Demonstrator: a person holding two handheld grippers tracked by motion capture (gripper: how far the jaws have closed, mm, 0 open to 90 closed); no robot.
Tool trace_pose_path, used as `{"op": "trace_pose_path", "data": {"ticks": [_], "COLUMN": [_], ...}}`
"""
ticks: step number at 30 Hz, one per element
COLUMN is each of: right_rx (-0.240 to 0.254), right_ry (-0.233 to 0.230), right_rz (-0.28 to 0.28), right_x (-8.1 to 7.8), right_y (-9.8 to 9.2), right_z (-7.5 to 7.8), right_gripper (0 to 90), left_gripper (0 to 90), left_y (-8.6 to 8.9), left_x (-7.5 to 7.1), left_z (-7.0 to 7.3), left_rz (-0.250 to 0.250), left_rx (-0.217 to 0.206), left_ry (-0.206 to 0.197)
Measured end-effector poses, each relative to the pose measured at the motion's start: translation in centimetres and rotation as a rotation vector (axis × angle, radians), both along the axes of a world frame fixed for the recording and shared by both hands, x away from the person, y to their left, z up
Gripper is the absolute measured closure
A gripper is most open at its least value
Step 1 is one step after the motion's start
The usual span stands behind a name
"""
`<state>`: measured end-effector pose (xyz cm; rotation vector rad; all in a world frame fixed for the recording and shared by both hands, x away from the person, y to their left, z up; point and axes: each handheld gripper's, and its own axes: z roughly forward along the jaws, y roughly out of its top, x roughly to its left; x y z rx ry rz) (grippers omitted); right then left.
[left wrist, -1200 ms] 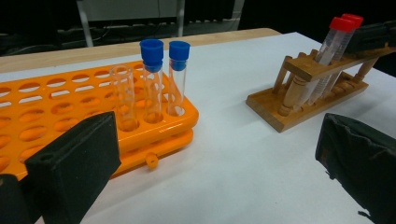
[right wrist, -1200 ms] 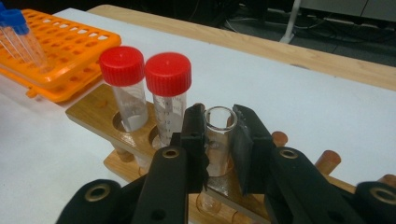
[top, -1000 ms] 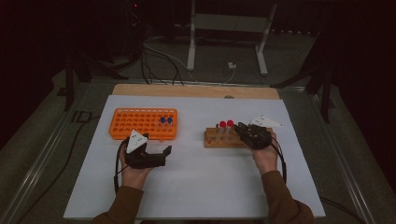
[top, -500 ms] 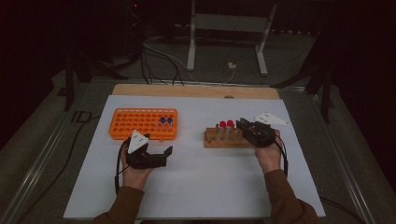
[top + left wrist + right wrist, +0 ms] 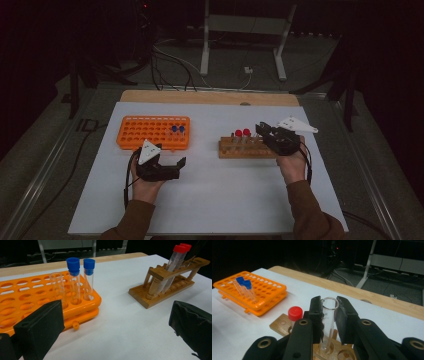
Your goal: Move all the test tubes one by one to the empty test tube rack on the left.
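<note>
My right gripper [image 5: 329, 307] is shut on a clear uncapped test tube [image 5: 327, 322], gripping it just below the rim. The tube's bottom still sits in a hole of the wooden rack [image 5: 279, 326], beside a red-capped tube [image 5: 295, 313]. In the high view the right gripper [image 5: 262, 130] hovers over the right half of the wooden rack [image 5: 235, 150]. My left gripper [image 5: 170, 160] rests on the white mat in front of the orange rack [image 5: 145, 132], open, with nothing between its jaws. Ahead of the left gripper [image 5: 116, 332], two blue-capped tubes [image 5: 89, 267] and one uncapped tube [image 5: 57, 287] stand in the orange rack [image 5: 30, 295].
Two red-capped tubes [image 5: 178, 252] lean in the wooden rack [image 5: 162, 287]. The white mat [image 5: 225, 190] lies on a wooden tabletop whose far edge [image 5: 210, 97] shows. Behind the table, cables and a metal stand [image 5: 205, 45] occupy the dark floor.
The right gripper has risen a little with the clear tube in its jaws. The left gripper has stayed in place.
</note>
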<state>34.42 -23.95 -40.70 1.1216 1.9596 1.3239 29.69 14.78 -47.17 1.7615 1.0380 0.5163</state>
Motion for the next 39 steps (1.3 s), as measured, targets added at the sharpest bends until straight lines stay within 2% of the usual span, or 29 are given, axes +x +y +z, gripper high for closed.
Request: {"op": "trace_pose_path", "data": {"ticks": [6, 15, 20, 25, 31, 39], "right_rx": [0.016, 0.003, 0.013, 0.014, 0.012, 0.008], "right_ry": [0.000, 0.014, 0.024, 0.036, 0.048, 0.062], "right_rz": [0.033, 0.081, 0.097, 0.113, 0.134, 0.165], "right_x": [-0.5, -1.2, -1.6, -1.8, -2.0, -2.2], "right_y": [0.1, 1.0, 1.3, 1.6, 2.3, 3.4], "right_z": [0.4, -0.2, -0.5, -1.0, -1.5, -2.0], "right_gripper": [76.1, 76.1, 76.1, 76.0, 76.0, 76.0], "left_gripper": [0.5, 0.5, 0.5, 0.5, 0.5, 0.5], "left_y": [-0.5, -1.8, -2.6, -3.5, -4.6, -5.8], "left_x": [0.0, 0.2, 0.3, 0.5, 0.6, 0.8], "left_z": [0.1, 0.3, 0.6, 0.7, 0.6, 0.7], "left_rz": [-0.009, -0.026, -0.049, -0.076, -0.113, -0.143], "left_rx": [0.003, 0.020, 0.037, 0.022, 0.027, 0.024], "left_ry": [0.001, -0.002, -0.011, -0.018, -0.045, -0.037]}}
